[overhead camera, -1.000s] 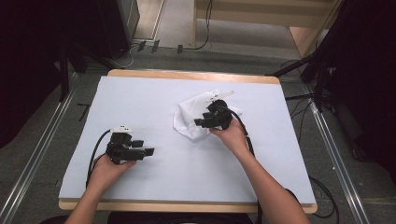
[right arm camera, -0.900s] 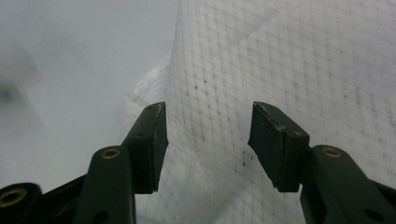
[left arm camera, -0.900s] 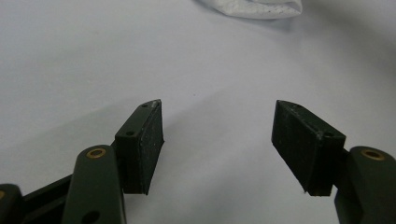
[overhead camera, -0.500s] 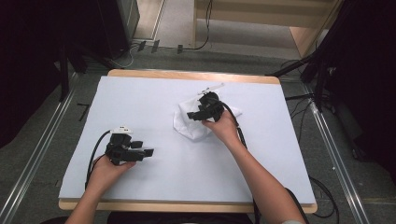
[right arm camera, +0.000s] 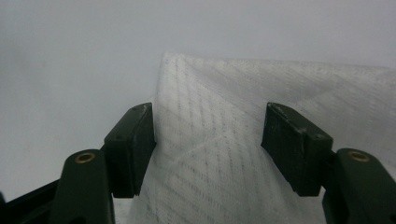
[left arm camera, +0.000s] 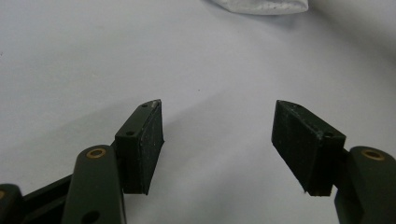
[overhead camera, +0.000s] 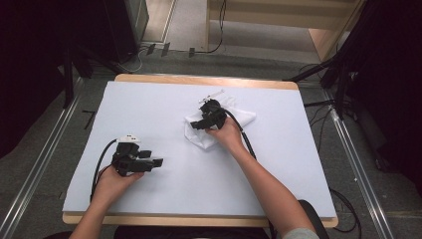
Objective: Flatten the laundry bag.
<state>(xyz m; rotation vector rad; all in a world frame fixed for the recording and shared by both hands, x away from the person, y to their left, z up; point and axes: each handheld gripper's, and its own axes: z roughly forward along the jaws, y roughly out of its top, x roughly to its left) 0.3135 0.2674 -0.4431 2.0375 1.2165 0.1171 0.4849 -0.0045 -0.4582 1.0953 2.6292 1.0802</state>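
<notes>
Right tongs (right arm camera: pixel 208 123) gape over woven white cloth (right arm camera: pixel 261 154) (crumpled, ribbed).

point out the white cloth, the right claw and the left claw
white cloth (right arm camera: pixel 243 154), right gripper view, on its woven middle
right claw (right arm camera: pixel 208 140), right gripper view, midway between its tips
left claw (left arm camera: pixel 217 140), left gripper view, midway between its tips

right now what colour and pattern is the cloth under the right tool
White cloth with a faint woven stripe texture, clearest in the right gripper view.

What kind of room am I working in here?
Probably a lab or recording rig, not a home: a wooden table under a plain white cover, metal floor rails either side, cables beyond, and one white cloth.
</notes>
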